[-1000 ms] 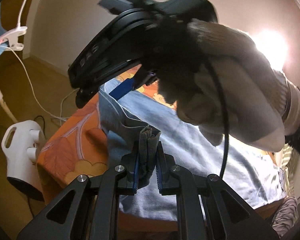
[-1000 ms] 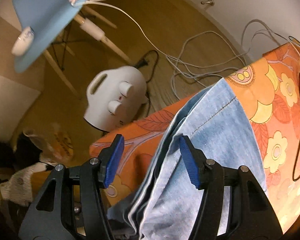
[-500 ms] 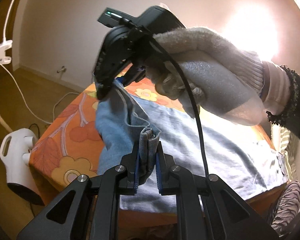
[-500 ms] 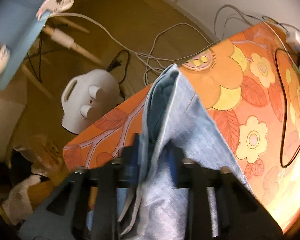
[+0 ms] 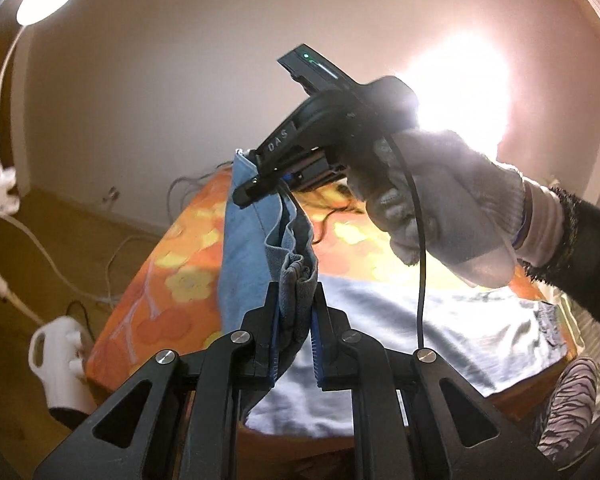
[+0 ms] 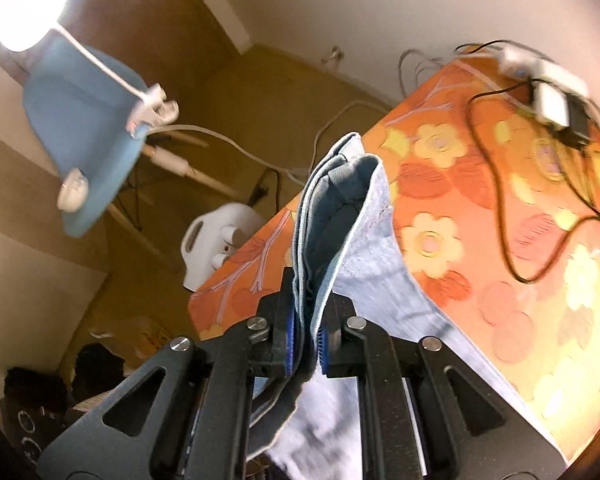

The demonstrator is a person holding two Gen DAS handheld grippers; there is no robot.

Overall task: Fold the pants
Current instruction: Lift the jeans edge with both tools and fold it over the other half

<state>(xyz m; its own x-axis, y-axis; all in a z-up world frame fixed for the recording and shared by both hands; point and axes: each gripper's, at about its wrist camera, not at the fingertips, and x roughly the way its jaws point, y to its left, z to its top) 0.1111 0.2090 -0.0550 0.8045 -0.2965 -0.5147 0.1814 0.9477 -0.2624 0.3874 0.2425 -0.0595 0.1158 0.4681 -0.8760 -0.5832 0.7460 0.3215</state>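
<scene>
Light blue denim pants lie on a table under an orange flowered cloth. My left gripper is shut on a bunched fold of one end, held up off the table. Further back, a gloved hand holds my right gripper, which pinches the same raised edge. In the right wrist view the right gripper has its jaws closing, with its blue pads pressed on several layers of the pants. That edge stands up above the flowered cloth.
A white appliance stands on the wooden floor beside the table corner, among white cables. Black cables and a white adapter lie on the table's far end. A lit clip lamp is fixed to a blue board.
The right gripper's jaws went from wide apart to shut on the pants' edge. Both grippers rose and lifted that end of the pants off the table.
</scene>
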